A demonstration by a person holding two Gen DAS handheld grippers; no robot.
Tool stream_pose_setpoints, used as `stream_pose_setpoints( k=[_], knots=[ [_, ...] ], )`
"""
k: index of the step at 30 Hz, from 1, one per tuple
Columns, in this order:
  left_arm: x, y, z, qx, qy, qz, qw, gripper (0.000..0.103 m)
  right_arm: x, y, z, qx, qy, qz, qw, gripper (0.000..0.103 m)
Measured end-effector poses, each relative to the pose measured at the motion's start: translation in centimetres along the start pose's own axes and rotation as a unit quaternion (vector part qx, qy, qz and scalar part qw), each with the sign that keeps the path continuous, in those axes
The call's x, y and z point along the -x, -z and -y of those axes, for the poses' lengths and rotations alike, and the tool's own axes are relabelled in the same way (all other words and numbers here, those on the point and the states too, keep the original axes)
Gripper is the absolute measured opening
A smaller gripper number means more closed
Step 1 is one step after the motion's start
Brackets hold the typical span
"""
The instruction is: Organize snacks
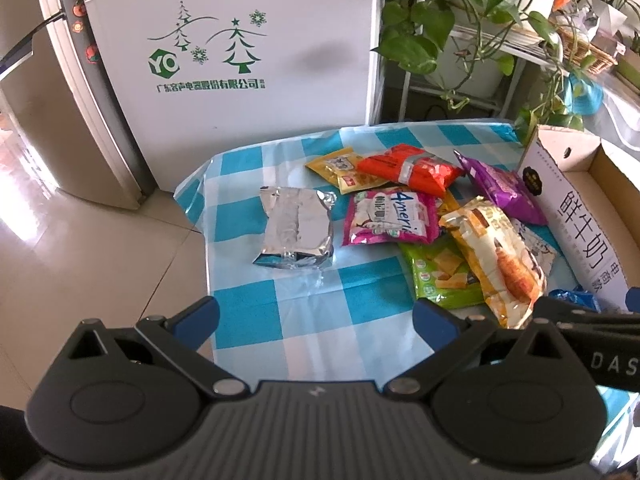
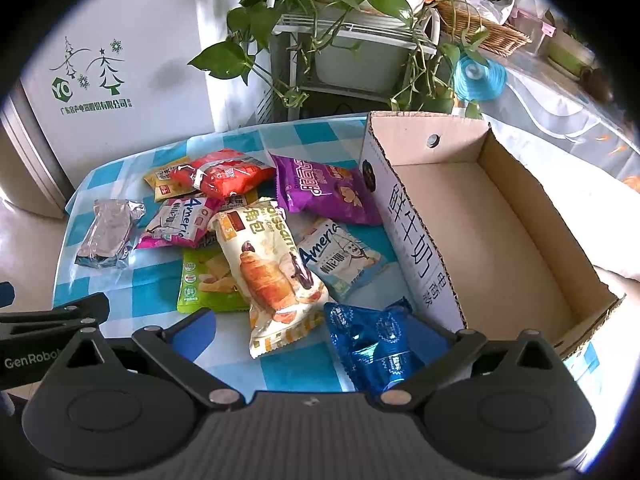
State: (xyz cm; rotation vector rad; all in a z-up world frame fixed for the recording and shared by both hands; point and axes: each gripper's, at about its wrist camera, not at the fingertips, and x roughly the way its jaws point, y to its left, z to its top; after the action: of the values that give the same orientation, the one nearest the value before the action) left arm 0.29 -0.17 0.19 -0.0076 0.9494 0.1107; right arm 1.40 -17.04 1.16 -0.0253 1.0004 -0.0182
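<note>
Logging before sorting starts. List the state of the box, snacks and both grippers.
Cardboard box: open, empty.
Silver packet: sealed, lying apart from the pile.
Croissant packet: sealed, on top of the pile.
Left gripper: open, holding nothing.
Right gripper: open, holding nothing.

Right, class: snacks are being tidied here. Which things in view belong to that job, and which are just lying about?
Job:
- foil pack
- croissant bag
- purple bag
- red bag
- blue pack
- cardboard box
- left gripper, open
- right gripper, open

Lying about:
- fridge
- plant
- wicker basket
</note>
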Motion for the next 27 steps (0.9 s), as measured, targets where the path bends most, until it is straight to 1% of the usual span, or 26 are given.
stream_pose_setpoints(
  k=[27],
  knots=[
    [0.08, -0.11, -0.08, -0.005, -0.012, 0.006, 0.9999, 0.101, -0.1, 0.01, -0.19, -0.001, 0.0, 0.0, 1.0, 0.103]
  ],
)
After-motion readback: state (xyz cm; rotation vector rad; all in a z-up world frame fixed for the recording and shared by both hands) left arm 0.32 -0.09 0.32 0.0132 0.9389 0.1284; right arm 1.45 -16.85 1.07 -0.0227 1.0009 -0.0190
